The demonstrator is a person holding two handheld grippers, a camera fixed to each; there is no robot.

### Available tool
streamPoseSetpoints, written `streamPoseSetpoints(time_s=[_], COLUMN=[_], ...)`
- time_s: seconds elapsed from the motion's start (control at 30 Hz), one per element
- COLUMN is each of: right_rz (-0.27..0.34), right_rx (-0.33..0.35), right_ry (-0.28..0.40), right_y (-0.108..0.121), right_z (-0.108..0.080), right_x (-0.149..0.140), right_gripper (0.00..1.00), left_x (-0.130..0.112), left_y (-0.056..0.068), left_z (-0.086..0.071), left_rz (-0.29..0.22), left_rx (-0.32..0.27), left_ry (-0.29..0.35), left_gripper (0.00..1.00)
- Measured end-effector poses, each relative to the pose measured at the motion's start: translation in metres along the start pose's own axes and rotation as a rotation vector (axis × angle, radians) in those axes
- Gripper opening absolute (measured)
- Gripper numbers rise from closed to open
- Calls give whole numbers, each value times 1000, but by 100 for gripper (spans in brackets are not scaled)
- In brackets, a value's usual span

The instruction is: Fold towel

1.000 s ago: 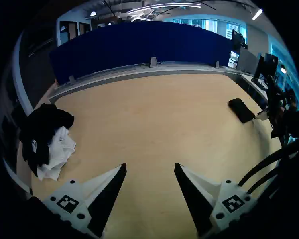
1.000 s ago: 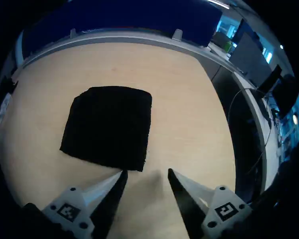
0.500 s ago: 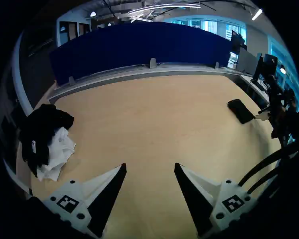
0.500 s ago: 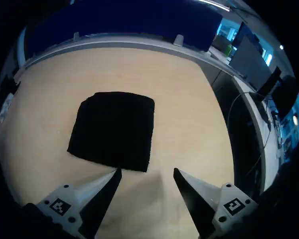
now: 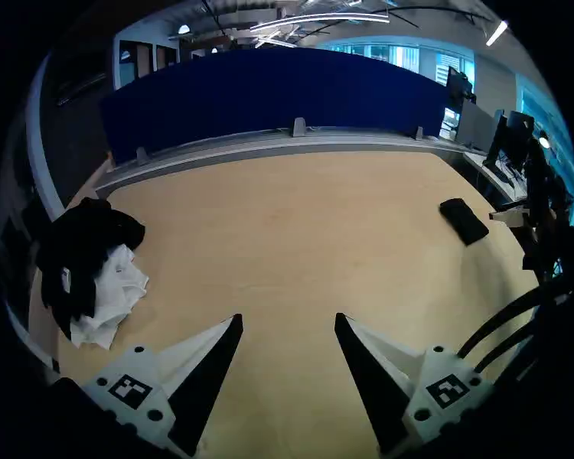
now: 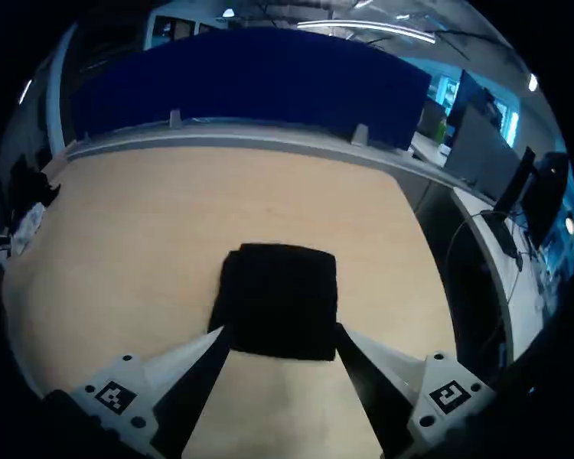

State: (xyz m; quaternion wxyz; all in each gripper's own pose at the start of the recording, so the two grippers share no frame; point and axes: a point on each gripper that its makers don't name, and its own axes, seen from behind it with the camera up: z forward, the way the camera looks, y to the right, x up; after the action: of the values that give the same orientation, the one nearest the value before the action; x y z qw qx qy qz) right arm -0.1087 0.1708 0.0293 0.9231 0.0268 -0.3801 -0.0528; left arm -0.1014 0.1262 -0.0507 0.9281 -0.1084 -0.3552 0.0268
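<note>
1. The left gripper (image 5: 287, 316) is hovering over a bare stretch of the light wooden table (image 5: 302, 229). Its jaws are standing wide apart and gripping nothing.
2. In the left gripper view, the towel (image 5: 464, 220) is lying far off at about 3 o'clock. It shows as a small dark folded bundle near the table's right edge.
3. A pale piece is showing just beside that bundle, toward 3 o'clock. It may be part of the other gripper, but it is too small to tell.
4. A heap of black and white cloth (image 5: 92, 268) is sitting at about 9 o'clock, close to the table's left edge and well apart from the towel.
5. Dark cables (image 5: 516, 321) are curving past the left gripper at about 4 o'clock.
6. A blue partition (image 5: 272, 92) is running along the far side of the table at 12 o'clock.
7. In the right gripper view, the right gripper (image 6: 282, 327) is reaching over the table (image 6: 134, 229) with its jaws spread wide.
8. The towel (image 6: 283, 294) is lying flat as a black, roughly square fold. Its near edge is sitting between the two fingers, whose tips are flanking its near corners at 7 and 5 o'clock.
9. The fingers are not pinching the cloth.
10. The partition (image 6: 249, 76) is spanning 12 o'clock here as well, and dark monitors (image 6: 543, 191) are standing at about 3 o'clock beyond the table's edge.
11. The cloth heap (image 6: 27, 206) is showing small at 9 o'clock.
</note>
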Motion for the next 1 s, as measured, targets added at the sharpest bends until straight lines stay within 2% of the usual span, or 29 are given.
streamPoseSetpoints(time_s=[0.4, 0.6, 0.8, 1.0], right_rz=[69, 95, 72, 62], right_rx=[137, 211, 217, 196], right_ry=[249, 338, 385, 422], right_y=[-105, -152, -181, -189], right_z=[-43, -66, -81, -92], right_x=[65, 77, 81, 93], right_gripper=[100, 100, 100, 100], left_x=[13, 20, 26, 35], left_y=[-20, -27, -30, -27], left_z=[-3, -5, -7, -7], left_rz=[-17, -44, -62, -71], left_rx=[15, 13, 3, -10], left_ry=[62, 95, 125, 165], left_gripper=[89, 89, 89, 89])
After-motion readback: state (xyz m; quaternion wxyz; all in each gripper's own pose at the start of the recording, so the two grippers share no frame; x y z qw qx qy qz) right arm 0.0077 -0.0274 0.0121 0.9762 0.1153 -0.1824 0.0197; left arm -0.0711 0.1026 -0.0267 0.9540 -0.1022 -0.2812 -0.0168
